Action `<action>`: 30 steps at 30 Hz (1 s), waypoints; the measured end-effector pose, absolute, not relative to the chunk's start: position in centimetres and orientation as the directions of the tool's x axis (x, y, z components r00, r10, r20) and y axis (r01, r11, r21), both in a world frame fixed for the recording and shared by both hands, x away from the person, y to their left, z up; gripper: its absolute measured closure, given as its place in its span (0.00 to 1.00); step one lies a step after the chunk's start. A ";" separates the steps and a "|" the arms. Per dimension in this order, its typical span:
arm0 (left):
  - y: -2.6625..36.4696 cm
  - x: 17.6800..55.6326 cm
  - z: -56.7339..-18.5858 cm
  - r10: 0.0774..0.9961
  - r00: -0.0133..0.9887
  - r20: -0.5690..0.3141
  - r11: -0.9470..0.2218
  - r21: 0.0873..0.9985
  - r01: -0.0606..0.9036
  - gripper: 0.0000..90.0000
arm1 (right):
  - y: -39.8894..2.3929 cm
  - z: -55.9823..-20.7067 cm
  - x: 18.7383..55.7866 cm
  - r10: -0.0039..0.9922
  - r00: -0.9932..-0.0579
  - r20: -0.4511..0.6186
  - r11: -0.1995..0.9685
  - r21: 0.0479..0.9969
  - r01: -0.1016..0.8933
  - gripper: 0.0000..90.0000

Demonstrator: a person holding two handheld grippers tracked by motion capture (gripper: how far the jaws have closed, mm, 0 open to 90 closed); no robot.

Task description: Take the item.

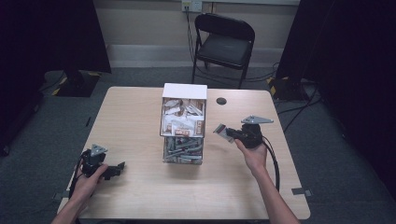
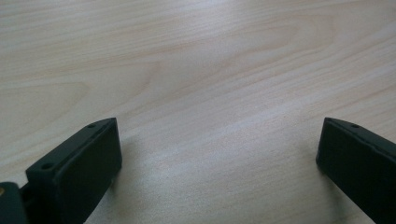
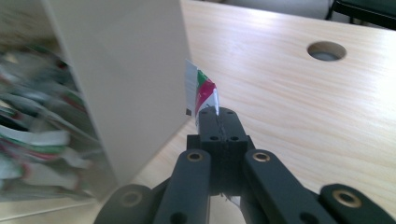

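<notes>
R gripper [image 1: 232,134] pinching sachet [image 3: 204,95], right of centre, just beside box [image 1: 184,122].
L gripper [image 1: 113,169] lower left, jaws spread wide over bare table [image 2: 196,70], nothing between.

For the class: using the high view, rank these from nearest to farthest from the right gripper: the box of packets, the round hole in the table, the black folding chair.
From the right gripper, which holds a packet:
1. Box of packets, just to its left at the table's middle.
2. Round hole, beyond it near the table's far edge.
3. Black folding chair, on the floor past the table.
</notes>
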State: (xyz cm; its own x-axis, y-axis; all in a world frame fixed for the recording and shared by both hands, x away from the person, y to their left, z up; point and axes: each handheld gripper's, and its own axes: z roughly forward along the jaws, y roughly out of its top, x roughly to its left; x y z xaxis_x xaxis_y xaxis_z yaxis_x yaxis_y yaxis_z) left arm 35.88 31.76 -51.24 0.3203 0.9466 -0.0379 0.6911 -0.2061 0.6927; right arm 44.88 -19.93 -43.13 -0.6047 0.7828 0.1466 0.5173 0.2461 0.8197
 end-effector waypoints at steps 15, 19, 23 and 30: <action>31.8 35.9 -51.2 0.947 0.320 -0.038 -0.206 0.693 0.691 0.00 | -19.6 -45.2 45.7 0.800 -0.588 0.122 0.284 0.786 0.549 1.00; 31.8 35.9 -51.2 0.946 0.321 -0.038 -0.207 0.692 0.691 0.00 | -19.3 -46.0 45.7 0.807 -0.581 0.104 0.295 0.781 0.550 1.00; 31.8 35.9 -51.2 0.947 0.320 -0.037 -0.207 0.693 0.691 0.00 | -19.4 -46.7 45.2 0.815 -0.573 0.088 0.299 0.783 0.545 1.00; 31.8 35.9 -51.2 0.946 0.321 -0.037 -0.207 0.692 0.691 0.00 | -18.9 -47.4 44.5 0.797 -0.593 0.115 0.298 0.780 0.551 1.00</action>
State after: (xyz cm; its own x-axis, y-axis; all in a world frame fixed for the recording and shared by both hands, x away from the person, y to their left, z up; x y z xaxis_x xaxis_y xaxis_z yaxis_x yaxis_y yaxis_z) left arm 35.87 31.76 -51.24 0.3210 0.9464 -0.0371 0.6912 -0.2073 0.6923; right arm 44.45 -18.94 -47.43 -0.5931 0.7969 0.1147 0.5506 0.2976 0.7799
